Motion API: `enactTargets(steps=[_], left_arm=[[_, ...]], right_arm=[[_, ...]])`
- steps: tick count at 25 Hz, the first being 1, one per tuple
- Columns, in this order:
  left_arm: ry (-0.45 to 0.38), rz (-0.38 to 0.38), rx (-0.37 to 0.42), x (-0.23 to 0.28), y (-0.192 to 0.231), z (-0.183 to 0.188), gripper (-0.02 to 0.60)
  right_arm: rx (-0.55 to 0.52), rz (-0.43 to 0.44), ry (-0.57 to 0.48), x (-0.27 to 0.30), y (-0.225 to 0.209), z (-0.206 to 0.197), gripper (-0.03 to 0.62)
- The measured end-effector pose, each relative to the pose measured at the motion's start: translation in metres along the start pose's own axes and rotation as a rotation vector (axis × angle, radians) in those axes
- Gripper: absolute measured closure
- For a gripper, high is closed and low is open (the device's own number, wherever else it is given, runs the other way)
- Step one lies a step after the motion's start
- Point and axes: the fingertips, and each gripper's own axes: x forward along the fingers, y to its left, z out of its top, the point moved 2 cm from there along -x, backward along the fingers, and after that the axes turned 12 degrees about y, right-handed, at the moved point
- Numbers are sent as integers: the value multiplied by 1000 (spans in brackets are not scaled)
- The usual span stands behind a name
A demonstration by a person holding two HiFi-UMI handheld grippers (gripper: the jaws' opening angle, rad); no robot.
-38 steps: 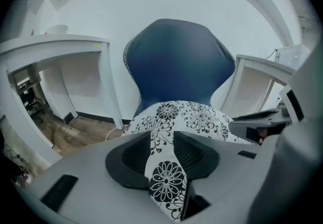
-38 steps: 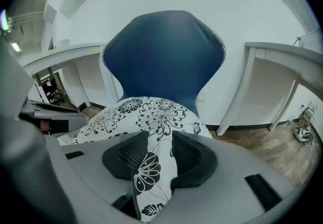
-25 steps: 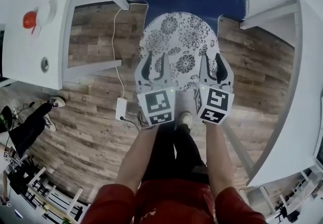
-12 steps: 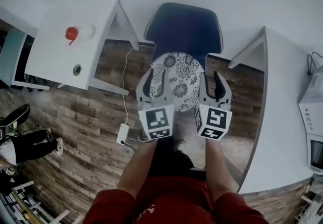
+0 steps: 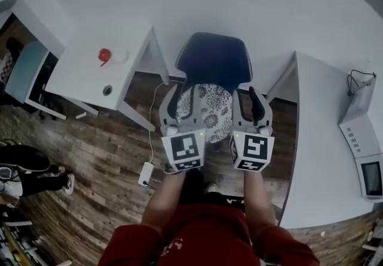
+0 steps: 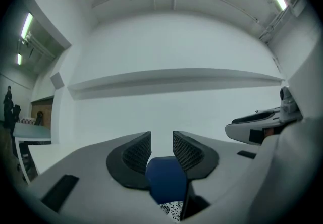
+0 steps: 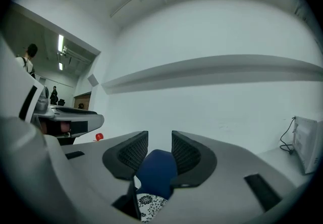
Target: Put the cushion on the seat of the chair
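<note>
In the head view, the blue chair (image 5: pixel 212 60) stood against the white wall, between two white benches. The floral cushion (image 5: pixel 207 110) lay on the chair's seat, just in front of the backrest. The left gripper (image 5: pixel 181 103) was at the cushion's left edge and the right gripper (image 5: pixel 246 105) at its right edge, each with its jaws apart and holding nothing. On the bench (image 5: pixel 84 76) left of the chair sat a small red object (image 5: pixel 105 55). On the bench (image 5: pixel 323 139) right of the chair was a white device (image 5: pixel 366 166) with a dark cable. A white power adapter (image 5: pixel 145 174) lay on the wooden floor (image 5: pixel 102 163), left of and nearer the person than the chair, with a cord running towards the chair. The person's red sleeves showed at the bottom.

In the left gripper view, the left gripper (image 6: pixel 161 140) pointed at the white wall, jaws parted, with a clear gap and nothing gripped. Low in that gap showed the chair's blue back (image 6: pixel 166 182), and below it a sliver of the cushion (image 6: pixel 171 209). The right gripper (image 6: pixel 257 126) showed to the right of the chair.

In the right gripper view, the right gripper (image 7: pixel 159 142) was likewise parted and empty. The chair (image 7: pixel 156 172) showed beyond the gap, with the cushion (image 7: pixel 149 203) under its back. The left gripper (image 7: pixel 70 117) and the red object (image 7: pixel 99 137) were left of the chair, and the white device (image 7: pixel 308 152) was far to its right.
</note>
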Motion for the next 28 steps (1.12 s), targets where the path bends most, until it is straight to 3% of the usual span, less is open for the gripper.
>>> enactTargets(steps=[8,14,19,28], left_arm=[[-45,9,20,-44,-2,25,468],[-68,-7,34,-61,-11,37,530],[-82,-52,15,-63,-19,44,551],[-103,-48,38,-69,-22,49,554]], right_arm=[[-39,23,-52,-43,5,28,463],[-11,65,-98,-65,8,43,560],[-34,55,-113,-68,9,51,566],[-42,48,-109,-71,7,48,566]])
